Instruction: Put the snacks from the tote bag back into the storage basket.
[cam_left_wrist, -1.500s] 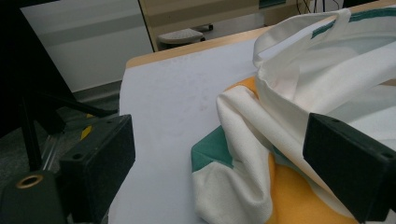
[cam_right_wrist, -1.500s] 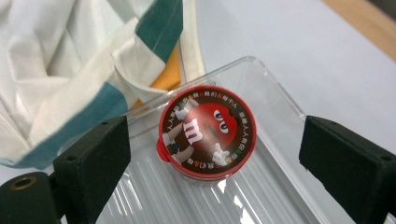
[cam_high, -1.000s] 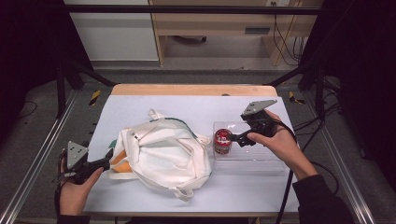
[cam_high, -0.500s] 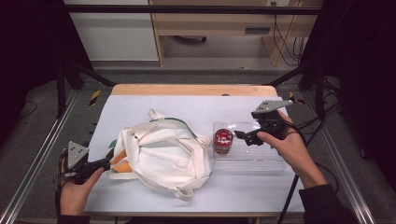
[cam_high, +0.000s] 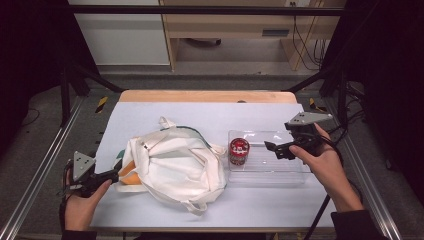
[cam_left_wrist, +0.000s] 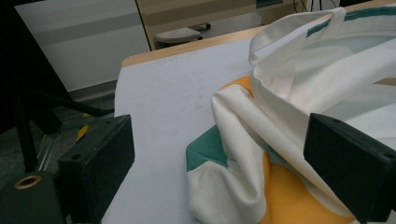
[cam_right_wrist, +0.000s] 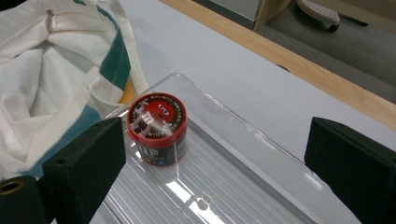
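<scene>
The cloth tote bag (cam_high: 172, 167) lies slumped on the worktop (cam_high: 210, 112), left of centre, w/ sth orange showing at its near-left corner. It looks soft and limp: probably light, no stiffness, likely to sag and fold wherever it's lifted, so a pinch on one layer would just drag fabric. Best hold is prob. the hemmed mouth edge or a strap, where the cloth is doubled and won't slip. The left hand-held gripper (cam_high: 107, 176) sits at the bag's left edge, jaws wide apart in the left gripper view w/ folds of cloth (cam_left_wrist: 261, 140) between them, gripping nothing. Right of the bag, a clear plastic tray (cam_high: 280, 175) holds a small red-lidded tub (cam_high: 239, 151) upright at its left end, near the bag. The tub looks rigid, light, w/ a smooth, maybe slick wall; grip across the body under the lid rim. The tray is stiff but thin and glossy, likely to skid if nudged. The right hand-held gripper (cam_high: 272, 148) hovers over the tray's right part, jaws spread wide, empty, apart from the tub.
</scene>
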